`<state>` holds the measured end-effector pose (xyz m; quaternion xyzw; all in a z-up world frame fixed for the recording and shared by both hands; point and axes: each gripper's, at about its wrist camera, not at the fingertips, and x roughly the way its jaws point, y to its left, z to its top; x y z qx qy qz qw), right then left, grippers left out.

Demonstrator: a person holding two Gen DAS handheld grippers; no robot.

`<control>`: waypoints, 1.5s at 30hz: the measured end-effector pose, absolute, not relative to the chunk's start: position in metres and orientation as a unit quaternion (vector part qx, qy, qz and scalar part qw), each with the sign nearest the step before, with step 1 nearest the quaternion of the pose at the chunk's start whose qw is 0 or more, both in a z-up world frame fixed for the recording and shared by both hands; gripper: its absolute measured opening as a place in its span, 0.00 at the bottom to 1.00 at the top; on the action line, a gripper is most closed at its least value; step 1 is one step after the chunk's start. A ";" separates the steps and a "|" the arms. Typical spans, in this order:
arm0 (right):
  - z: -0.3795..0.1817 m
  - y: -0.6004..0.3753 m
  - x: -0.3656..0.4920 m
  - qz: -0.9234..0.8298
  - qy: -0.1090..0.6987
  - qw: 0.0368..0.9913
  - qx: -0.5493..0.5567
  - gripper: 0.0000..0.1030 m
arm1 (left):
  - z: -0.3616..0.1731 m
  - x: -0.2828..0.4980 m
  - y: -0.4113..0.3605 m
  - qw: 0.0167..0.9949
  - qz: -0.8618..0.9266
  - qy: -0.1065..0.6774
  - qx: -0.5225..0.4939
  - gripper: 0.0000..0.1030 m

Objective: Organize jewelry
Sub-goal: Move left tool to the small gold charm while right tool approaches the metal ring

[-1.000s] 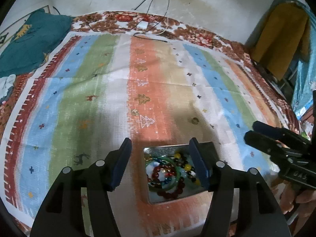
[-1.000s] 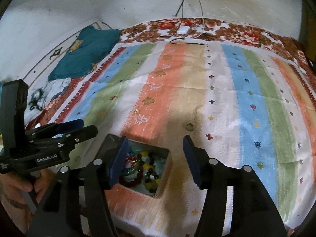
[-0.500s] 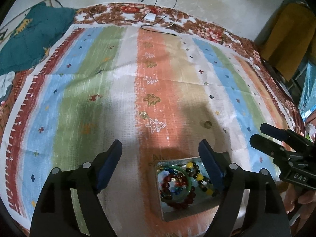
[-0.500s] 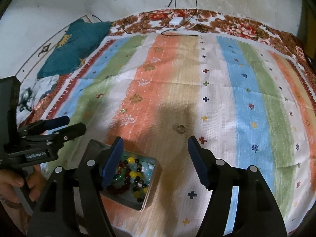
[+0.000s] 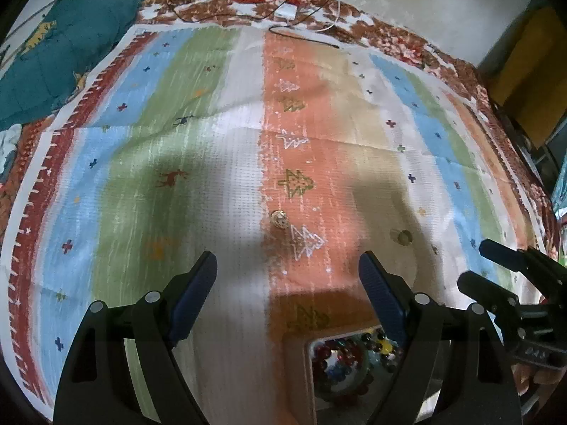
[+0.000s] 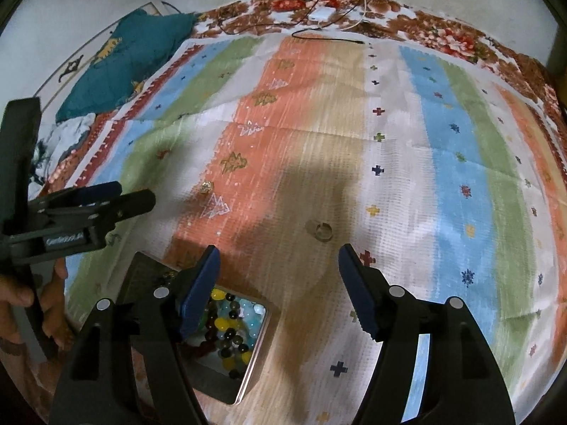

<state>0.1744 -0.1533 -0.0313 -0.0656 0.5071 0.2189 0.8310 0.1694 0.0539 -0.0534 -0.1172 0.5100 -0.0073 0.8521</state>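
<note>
Two loose pieces are seen on the striped cloth (image 6: pixel 443 163): a ring (image 6: pixel 322 231) just ahead of the empty, wide-open right claw (image 6: pixel 278 285) (nearer), a bead (image 5: pixel 279 219) ahead of the open left claw (image 5: pixel 287 299).

left gripper (image 5: pixel 287 276): black frame | blue jaws | silver screws | right gripper (image 6: pixel 278 269): same
</note>
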 end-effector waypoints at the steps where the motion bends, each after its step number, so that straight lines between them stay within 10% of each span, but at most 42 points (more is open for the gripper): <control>1: -0.032 -0.153 0.175 0.219 0.508 0.830 -0.067 0.67 | -0.055 0.171 0.055 0.851 -0.007 0.512 -0.119 0.79; 45: -0.096 -0.143 0.234 0.191 0.585 0.786 -0.057 0.67 | -0.107 0.232 0.055 0.817 -0.031 0.571 -0.078 0.55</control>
